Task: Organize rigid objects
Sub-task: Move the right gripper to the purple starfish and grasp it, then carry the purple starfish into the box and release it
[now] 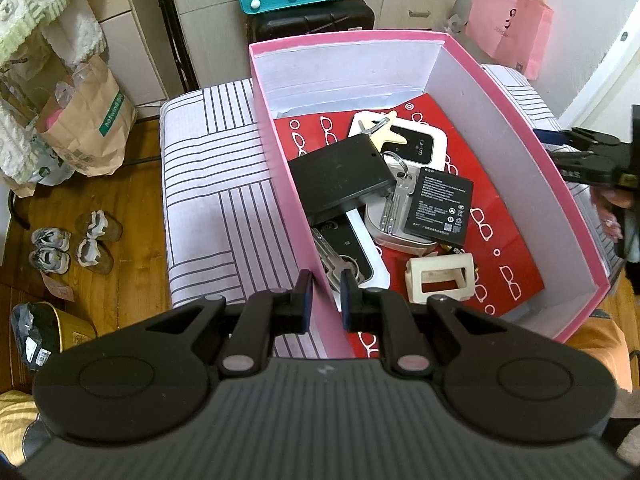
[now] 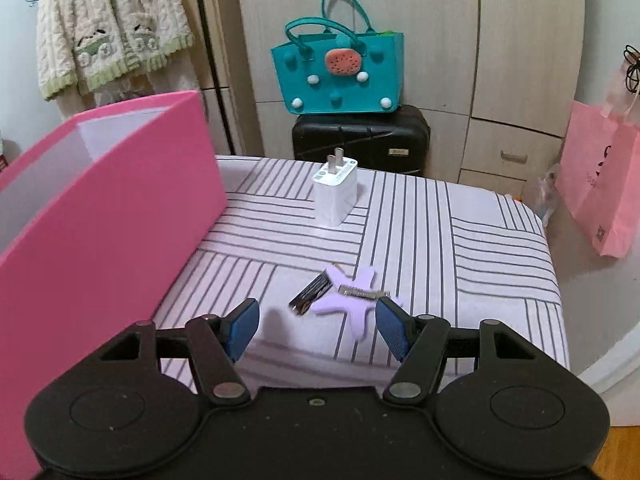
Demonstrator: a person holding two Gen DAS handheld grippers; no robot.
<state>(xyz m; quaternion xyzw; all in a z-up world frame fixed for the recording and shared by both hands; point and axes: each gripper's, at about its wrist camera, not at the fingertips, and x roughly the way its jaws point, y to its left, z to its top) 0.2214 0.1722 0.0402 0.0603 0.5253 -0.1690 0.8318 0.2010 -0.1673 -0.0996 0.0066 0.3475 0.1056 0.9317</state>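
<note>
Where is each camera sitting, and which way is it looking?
Left wrist view: sits on the left gripper, looking steeply down into the pink box; its shut fingers pinch the box wall, and the right gripper shows at the right edge.
Right wrist view: sits on the right gripper, looking forward and down over the striped cloth at the purple star clip, battery and white charger; its fingers stand open.
Shared: the pink box, striped cloth, teal bag.

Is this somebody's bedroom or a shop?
Probably a bedroom at home. There is a wardrobe along the wall, a fluffy robe hanging up, and shoes on the wooden floor beside a striped padded surface.
</note>
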